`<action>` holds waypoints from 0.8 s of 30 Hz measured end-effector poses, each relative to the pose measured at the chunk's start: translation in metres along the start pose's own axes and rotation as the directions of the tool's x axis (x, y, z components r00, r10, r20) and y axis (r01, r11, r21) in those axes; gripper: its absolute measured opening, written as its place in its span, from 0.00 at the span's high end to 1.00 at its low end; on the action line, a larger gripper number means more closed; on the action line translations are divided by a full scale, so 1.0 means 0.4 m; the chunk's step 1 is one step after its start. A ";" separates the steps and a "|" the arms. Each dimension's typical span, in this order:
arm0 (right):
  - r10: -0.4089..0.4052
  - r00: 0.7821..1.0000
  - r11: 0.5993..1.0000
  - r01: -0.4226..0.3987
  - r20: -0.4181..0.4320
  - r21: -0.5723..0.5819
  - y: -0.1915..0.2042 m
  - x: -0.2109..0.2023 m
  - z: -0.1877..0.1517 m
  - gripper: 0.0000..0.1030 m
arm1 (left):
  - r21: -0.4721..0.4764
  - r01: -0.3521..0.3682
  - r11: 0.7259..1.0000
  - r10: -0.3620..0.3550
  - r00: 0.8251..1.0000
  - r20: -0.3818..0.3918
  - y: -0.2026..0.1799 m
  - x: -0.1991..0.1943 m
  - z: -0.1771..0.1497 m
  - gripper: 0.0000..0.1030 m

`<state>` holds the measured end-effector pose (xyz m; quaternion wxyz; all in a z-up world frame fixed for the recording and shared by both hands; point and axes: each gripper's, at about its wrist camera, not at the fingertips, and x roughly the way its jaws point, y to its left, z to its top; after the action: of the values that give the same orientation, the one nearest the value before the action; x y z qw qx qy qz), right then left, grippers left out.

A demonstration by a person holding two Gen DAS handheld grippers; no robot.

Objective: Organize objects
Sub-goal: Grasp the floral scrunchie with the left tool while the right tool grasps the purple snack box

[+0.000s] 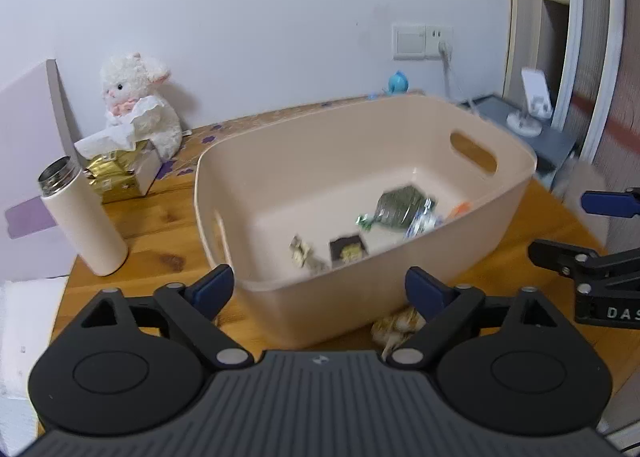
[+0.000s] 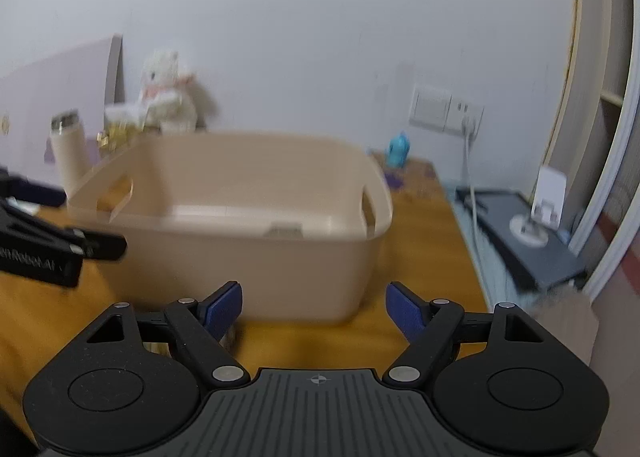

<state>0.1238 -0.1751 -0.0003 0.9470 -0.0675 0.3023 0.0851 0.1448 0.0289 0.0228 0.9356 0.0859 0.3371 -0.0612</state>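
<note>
A beige plastic bin point(image 1: 400, 129) with handle slots stands on the wooden table point(image 1: 160, 233). Inside lie a green wrapped packet point(image 1: 400, 207), a small dark card point(image 1: 348, 251) and other small wrapped pieces point(image 1: 302, 251). My left gripper point(image 1: 320, 289) hangs open just before the bin's near wall, nothing between its fingers. A crumpled tan wrapper point(image 1: 398, 327) lies on the table by its right finger. In the right wrist view the bin point(image 2: 240, 253) is blurred, and my right gripper point(image 2: 314, 307) stands open and empty in front of it. The right gripper point(image 1: 592, 233) also shows at the left wrist view's right edge.
A white flask point(image 1: 86, 221), a gold tissue box point(image 1: 120, 173) and a white plush lamb point(image 1: 140, 101) stand at the left back. A small blue figure point(image 1: 398, 83) sits by the wall socket point(image 1: 424, 41). A grey shelf with a stand point(image 2: 532, 229) lies beyond the table's right edge.
</note>
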 end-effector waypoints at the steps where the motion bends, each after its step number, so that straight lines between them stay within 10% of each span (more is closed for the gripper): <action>1: 0.003 1.000 1.000 -0.003 -0.019 -0.002 0.002 0.005 -0.016 0.22 | -0.006 0.008 1.000 -0.008 1.000 -0.018 0.000 0.006 -0.013 0.09; 24: 0.125 0.980 0.991 -0.130 -0.153 -0.020 0.102 0.140 -0.111 0.32 | -0.123 0.087 0.989 -0.109 0.977 -0.185 -0.015 0.190 -0.110 0.10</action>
<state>0.1356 -0.1363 -0.0721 0.9127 -0.0684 0.3758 0.1449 0.1746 0.0277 -0.0599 0.8981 0.0211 0.4321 -0.0796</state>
